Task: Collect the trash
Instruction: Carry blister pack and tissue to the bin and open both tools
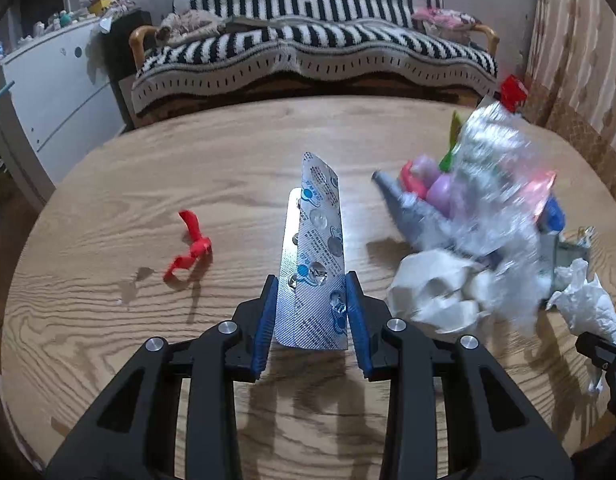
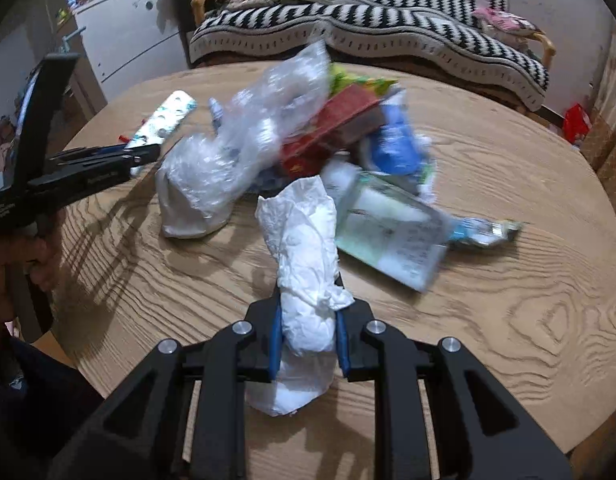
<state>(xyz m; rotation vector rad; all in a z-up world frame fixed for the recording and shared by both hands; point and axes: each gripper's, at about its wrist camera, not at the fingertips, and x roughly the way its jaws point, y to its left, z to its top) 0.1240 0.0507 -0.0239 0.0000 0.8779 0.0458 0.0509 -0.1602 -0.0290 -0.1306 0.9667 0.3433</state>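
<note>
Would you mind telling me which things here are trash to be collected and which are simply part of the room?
Trash for the job:
- blister pack, held in the left gripper
- crumpled tissue, held in the right gripper
- red scrap
- heap of wrappers

Just lying about:
- striped sofa
- white dresser

My left claw (image 1: pixel 311 312) is matte black plastic with ribbed blue pads (image 1: pixel 268 320) and round silver screws (image 1: pixel 229 326) at the linkage pivots. My right claw (image 2: pixel 308 340) matches it. Small pale lettering marks the left unit's black body, gripped by a hand (image 2: pixel 36 256).
</note>
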